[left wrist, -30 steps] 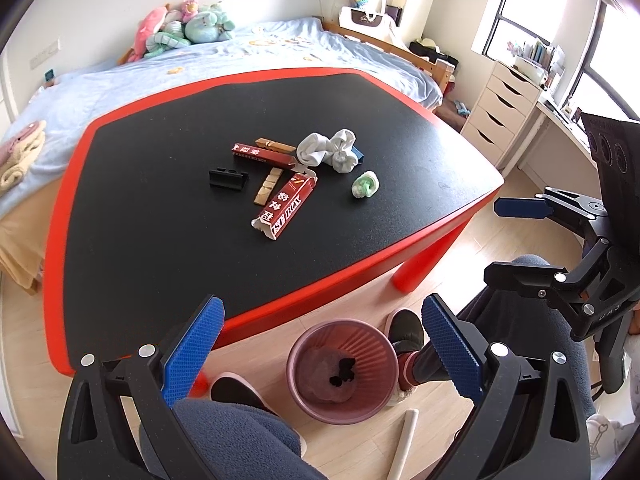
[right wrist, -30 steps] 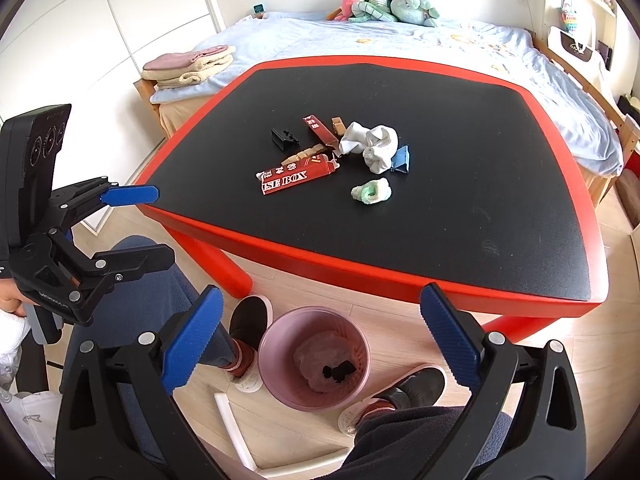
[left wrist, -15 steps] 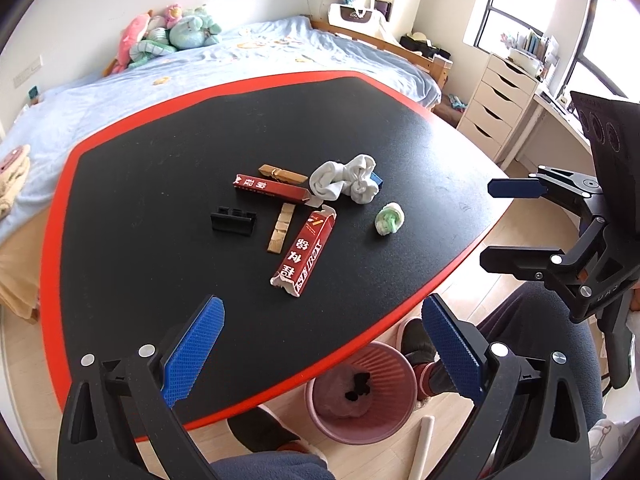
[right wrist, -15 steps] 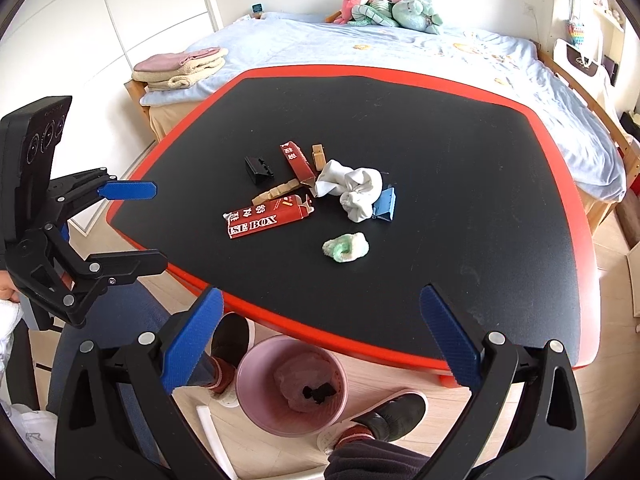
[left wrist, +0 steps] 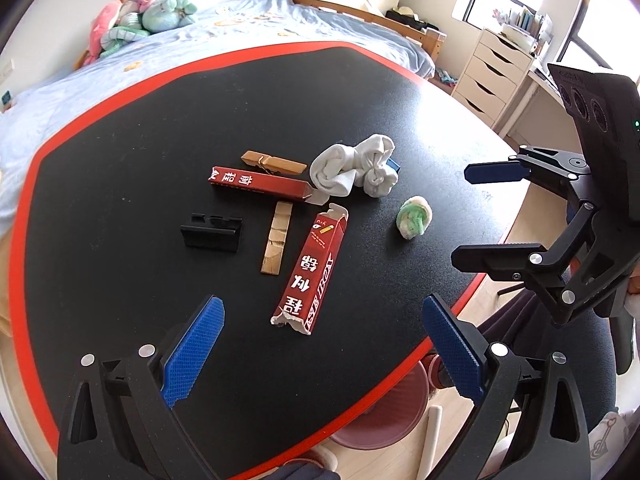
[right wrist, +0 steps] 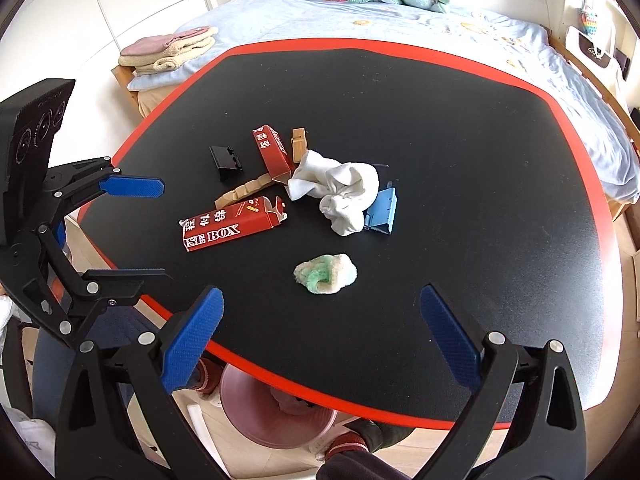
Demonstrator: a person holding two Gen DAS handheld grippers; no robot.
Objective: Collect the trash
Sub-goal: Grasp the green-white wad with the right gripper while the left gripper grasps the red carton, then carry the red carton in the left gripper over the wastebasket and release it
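On the black table (left wrist: 120,128) lie a torn red box (left wrist: 310,272), a second red box (left wrist: 256,182), a white crumpled cloth (left wrist: 352,170), a green-white wad (left wrist: 414,216), two wooden clothespins (left wrist: 274,162), a black clip (left wrist: 212,232) and a blue clip (right wrist: 382,210). My left gripper (left wrist: 322,354) is open and empty, above the table's near edge, just short of the torn red box. My right gripper (right wrist: 320,336) is open and empty, just short of the green-white wad (right wrist: 326,272). A pink trash bin (right wrist: 276,412) stands under the table edge.
A bed (left wrist: 248,16) with plush toys (left wrist: 140,16) lies behind the table. A white drawer unit (left wrist: 496,68) stands at the right. Folded towels (right wrist: 168,50) lie on the bed corner. My legs and shoes are by the bin.
Both grippers have moved forward from over the bin to above the table's near edge. The trash items are now closer. Both stay open.
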